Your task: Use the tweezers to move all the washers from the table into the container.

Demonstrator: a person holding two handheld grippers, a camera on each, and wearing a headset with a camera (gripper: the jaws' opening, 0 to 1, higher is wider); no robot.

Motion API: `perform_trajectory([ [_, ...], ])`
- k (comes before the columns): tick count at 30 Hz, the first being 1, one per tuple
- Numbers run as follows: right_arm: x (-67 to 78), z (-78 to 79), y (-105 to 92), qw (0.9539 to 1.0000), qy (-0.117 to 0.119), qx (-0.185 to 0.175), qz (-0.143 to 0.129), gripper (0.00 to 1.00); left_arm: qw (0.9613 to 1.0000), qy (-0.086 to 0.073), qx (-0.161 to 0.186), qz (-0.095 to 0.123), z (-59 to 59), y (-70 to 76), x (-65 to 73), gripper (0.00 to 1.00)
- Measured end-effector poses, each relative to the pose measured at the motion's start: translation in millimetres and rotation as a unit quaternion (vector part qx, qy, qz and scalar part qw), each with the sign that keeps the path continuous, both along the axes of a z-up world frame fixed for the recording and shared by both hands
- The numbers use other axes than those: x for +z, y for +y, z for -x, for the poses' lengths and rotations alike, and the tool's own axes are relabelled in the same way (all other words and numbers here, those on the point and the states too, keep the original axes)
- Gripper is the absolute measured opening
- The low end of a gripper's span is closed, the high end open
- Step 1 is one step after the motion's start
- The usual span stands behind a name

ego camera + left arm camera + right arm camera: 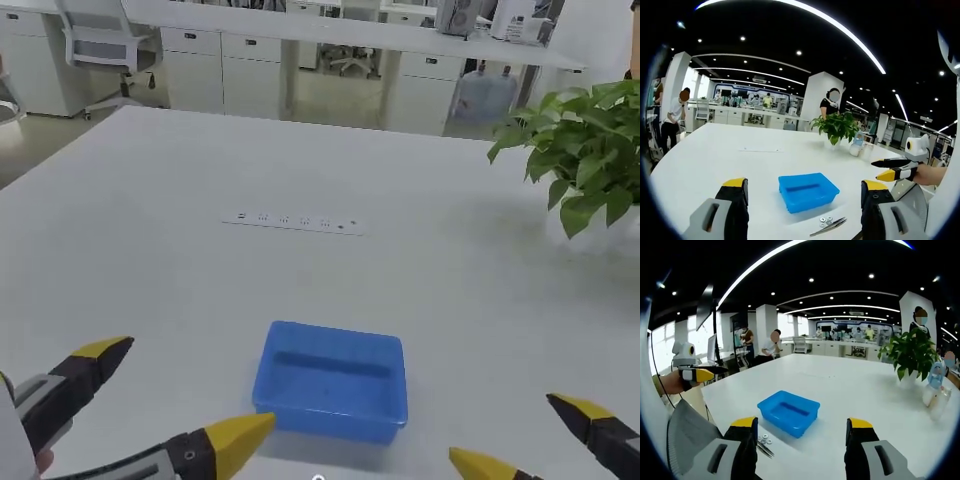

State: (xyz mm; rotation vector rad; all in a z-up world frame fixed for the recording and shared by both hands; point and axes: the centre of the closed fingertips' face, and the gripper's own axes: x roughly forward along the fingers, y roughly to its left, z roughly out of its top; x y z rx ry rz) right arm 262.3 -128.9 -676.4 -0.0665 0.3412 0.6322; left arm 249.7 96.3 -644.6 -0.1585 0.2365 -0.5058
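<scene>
Nothing is in yet: the blue container (330, 380) looks empty, mid-desk (300, 270). The washers (826, 219), tiny flat silvery rings, lie clustered on its near side, just beside the slim metal tweezers (830, 226). The left tool (175, 390) and right tool (527, 435) hover with jaws wide apart, holding nothing.

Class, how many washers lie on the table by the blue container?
3, as far as shows: the washers lie clustered on the table before the blue container, beside the tweezers; others may be hidden.
</scene>
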Motion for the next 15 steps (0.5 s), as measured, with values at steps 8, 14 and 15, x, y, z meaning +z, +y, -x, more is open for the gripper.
perform_trajectory([
  [8, 11.7, -6.2, 8.5, 0.9997, -0.02, 0.01, 0.001, 0.7, 0.9999, -0.006, -0.009, -0.003, -3.3, -2.4, 1.8, 0.96],
  [14, 3.1, -1.1, 13.6, 0.9996, -0.01, 0.026, 0.009, 0.63, 0.9987, 0.021, -0.034, -0.031, 4.5, -13.8, -17.7, 0.94],
  [15, -0.2, 0.5, 14.9, 0.9994, -0.006, 0.03, 0.014, 0.63, 0.9972, 0.032, -0.048, -0.048, 7.9, -17.6, -25.5, 0.92],
])
